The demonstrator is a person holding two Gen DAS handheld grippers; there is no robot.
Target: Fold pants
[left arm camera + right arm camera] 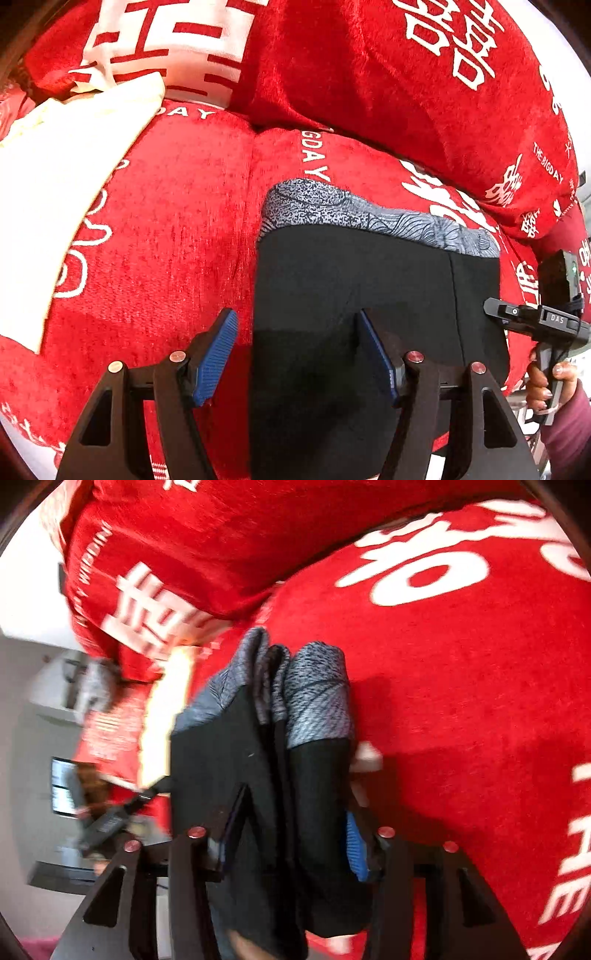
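Black pants (351, 295) with a grey patterned waistband (332, 210) lie folded on the red sofa cover (166, 240). My left gripper (295, 354) is open and astride the pants' left edge. One blue pad (214, 354) is over the cover, the other over the black cloth. My right gripper (496, 308), held by a hand (543, 384), is at the pants' right edge. In the right wrist view the stacked folds of the pants (207, 760) and waistband (317, 686) fill the gap of the right gripper (291, 834). Its jaws stand apart and the cloth sits loose between them.
A cream cloth (55, 184) lies on the seat at the left. Red printed back cushions (369, 74) rise behind the pants. In the right wrist view the sofa (461, 683) ends at the left, with a blurred room and a screen (62, 786) beyond.
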